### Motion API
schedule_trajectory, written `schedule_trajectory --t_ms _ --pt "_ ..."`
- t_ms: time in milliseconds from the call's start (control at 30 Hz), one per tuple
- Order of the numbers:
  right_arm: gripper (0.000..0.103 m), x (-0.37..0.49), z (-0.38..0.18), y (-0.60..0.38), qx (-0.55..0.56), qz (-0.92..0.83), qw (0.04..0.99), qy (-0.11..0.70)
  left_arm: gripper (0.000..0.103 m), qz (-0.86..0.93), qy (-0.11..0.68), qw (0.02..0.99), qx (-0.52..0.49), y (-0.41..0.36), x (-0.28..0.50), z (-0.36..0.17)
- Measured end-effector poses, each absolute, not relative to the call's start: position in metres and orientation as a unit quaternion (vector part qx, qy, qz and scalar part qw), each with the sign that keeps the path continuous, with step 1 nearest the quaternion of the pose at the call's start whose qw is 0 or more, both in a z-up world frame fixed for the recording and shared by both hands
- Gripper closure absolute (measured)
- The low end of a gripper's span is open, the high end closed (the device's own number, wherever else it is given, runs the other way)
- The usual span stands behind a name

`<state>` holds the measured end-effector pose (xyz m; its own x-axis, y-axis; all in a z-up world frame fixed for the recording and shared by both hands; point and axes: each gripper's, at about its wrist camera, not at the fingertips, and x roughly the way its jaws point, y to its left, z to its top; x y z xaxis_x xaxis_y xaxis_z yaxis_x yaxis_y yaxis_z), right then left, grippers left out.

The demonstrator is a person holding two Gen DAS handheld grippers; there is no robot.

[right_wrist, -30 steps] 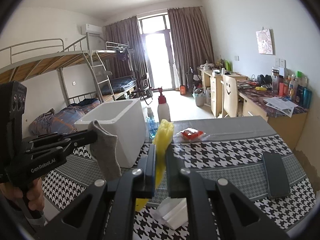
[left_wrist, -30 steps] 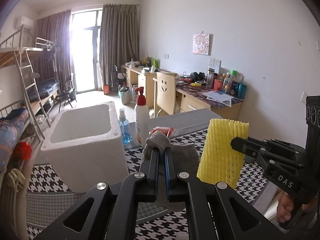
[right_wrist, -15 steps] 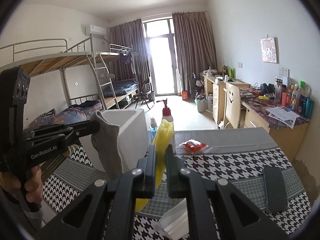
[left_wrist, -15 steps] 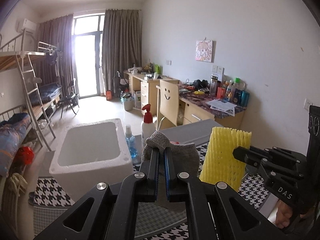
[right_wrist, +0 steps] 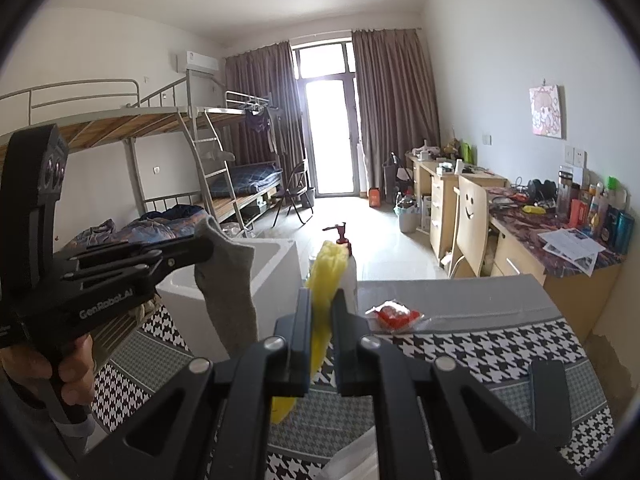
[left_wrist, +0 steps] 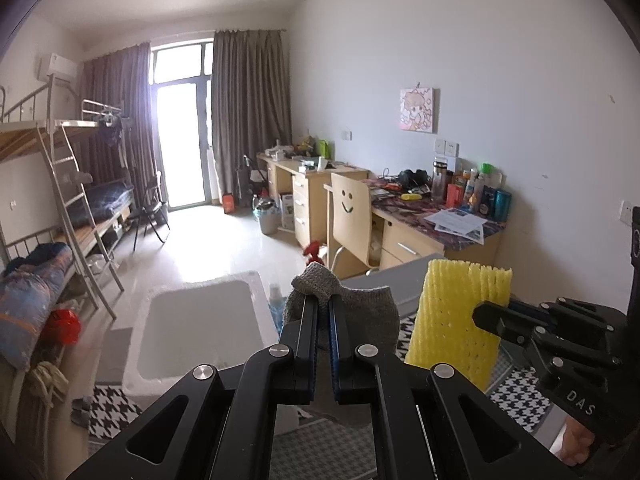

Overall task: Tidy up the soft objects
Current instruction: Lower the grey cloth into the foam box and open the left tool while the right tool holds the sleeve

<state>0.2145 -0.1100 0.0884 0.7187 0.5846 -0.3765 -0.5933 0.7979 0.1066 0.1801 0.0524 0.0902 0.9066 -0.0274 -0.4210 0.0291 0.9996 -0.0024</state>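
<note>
Matte black left gripper point(left_wrist: 323, 312) and right gripper point(right_wrist: 322, 304): blue-edged inner finger faces, silver round screws, white lettering "GenRobot.AI" and "DAS" on bodies.

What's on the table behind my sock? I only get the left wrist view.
Observer: A red packet lies on the table's grey strip.
Operator: Anything further right?
Observer: A dark, phone-like slab lies flat near the right edge.
Operator: How does the sock hang?
Observer: The sock dangles straight down from the left gripper, pinched at one end.
</note>
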Motion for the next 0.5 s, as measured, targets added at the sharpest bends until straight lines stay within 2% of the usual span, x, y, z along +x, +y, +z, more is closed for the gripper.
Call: schedule_trajectory --t_ms 500 --pt "0.092 0.233 0.106 -0.094 -0.019 0.321 0.927 0.193 0.098 0.018 0.204 0.979 -0.008 0.076 0.199 0.114"
